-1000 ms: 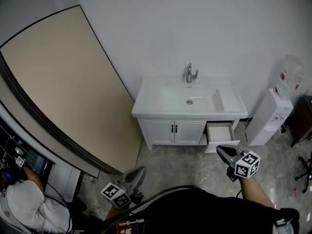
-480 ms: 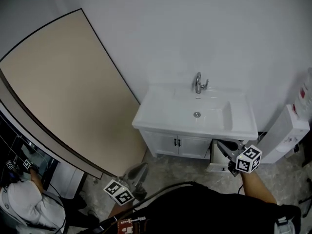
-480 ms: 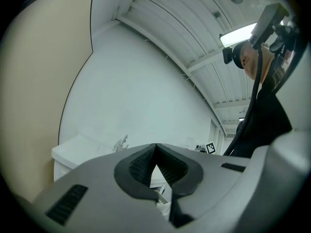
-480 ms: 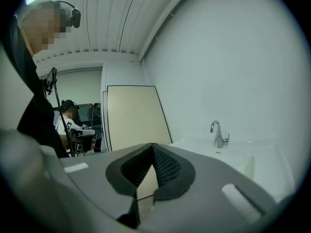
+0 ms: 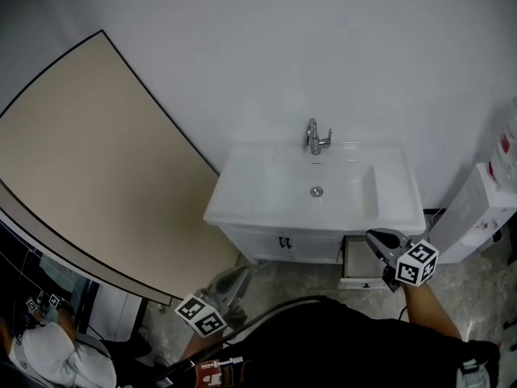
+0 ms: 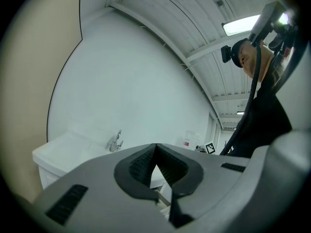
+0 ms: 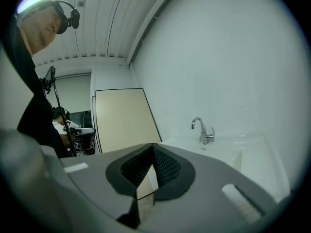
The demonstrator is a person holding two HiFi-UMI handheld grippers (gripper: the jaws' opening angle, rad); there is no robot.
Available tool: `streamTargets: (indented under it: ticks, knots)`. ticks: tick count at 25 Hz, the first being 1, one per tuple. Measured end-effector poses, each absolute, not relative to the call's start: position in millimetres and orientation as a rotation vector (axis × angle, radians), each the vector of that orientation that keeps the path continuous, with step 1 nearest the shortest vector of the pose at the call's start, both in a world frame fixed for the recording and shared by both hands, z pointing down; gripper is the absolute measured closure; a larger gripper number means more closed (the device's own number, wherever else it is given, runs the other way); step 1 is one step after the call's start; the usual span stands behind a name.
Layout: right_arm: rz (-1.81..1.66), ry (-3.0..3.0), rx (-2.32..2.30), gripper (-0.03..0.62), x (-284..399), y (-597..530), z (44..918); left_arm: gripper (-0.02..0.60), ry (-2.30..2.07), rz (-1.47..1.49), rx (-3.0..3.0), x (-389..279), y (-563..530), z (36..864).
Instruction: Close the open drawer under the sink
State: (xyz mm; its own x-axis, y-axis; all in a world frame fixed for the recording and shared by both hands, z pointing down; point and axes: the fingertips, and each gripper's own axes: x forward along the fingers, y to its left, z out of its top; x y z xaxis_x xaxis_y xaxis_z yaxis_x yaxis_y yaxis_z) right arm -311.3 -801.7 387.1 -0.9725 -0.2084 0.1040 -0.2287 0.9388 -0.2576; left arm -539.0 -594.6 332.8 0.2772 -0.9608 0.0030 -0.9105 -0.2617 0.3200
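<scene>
A white vanity with a sink and a chrome faucet stands against the wall. Under its right end a white drawer is pulled out. My right gripper is shut and empty, and its tips overlap the drawer's upper right corner in the head view; I cannot tell whether they touch. In the right gripper view the right gripper points past the faucet. My left gripper is shut and empty, low in front of the vanity's left end. The left gripper faces the sink.
A large beige board leans on the wall left of the vanity. A white water dispenser stands to the right. Two closed cabinet doors sit left of the drawer. Another person is at the lower left. The floor is grey stone.
The vanity has come nearer in the head view. Both grippers have travelled toward it, and the right one went from below the drawer's front to level with the drawer's right corner.
</scene>
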Motion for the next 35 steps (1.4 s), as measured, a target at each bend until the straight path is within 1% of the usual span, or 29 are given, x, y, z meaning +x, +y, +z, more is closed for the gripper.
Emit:
streamTargets:
  ticks: [4, 7, 13, 17, 20, 25, 31, 35]
  knots:
    - [0.439, -2.998, 0.405, 0.595, -317, -821, 397, 0.583, -1.666, -0.282, 2.317, -552, -625, 339]
    - [0.415, -2.984, 0.460, 0.595, -334, -833, 397, 0.583, -1.604, -0.299, 2.348, -574, -646, 345]
    - [0.380, -2.964, 0.638, 0.595, -385, -856, 383, 0.583, -1.489, -0.326, 2.414, -650, -690, 345]
    - [0.319, -2.968, 0.714, 0.595, -430, -867, 362, 0.583, -1.410, -0.361, 2.484, -703, -722, 321]
    - [0.318, -2.960, 0.779, 0.595, -458, -874, 356, 0.583, -1.359, -0.319, 2.523, -740, -741, 322]
    - [0.372, -2.908, 0.883, 0.595, -485, -885, 364, 0.583, -1.241, -0.362, 2.553, -770, -770, 308]
    - [0.388, -2.864, 0.888, 0.595, -512, -898, 378, 0.583, -1.265, -0.287, 2.546, -809, -793, 337]
    - [0.379, -2.864, 0.865, 0.595, -517, -927, 379, 0.583, -1.288, -0.294, 2.508, -814, -815, 345]
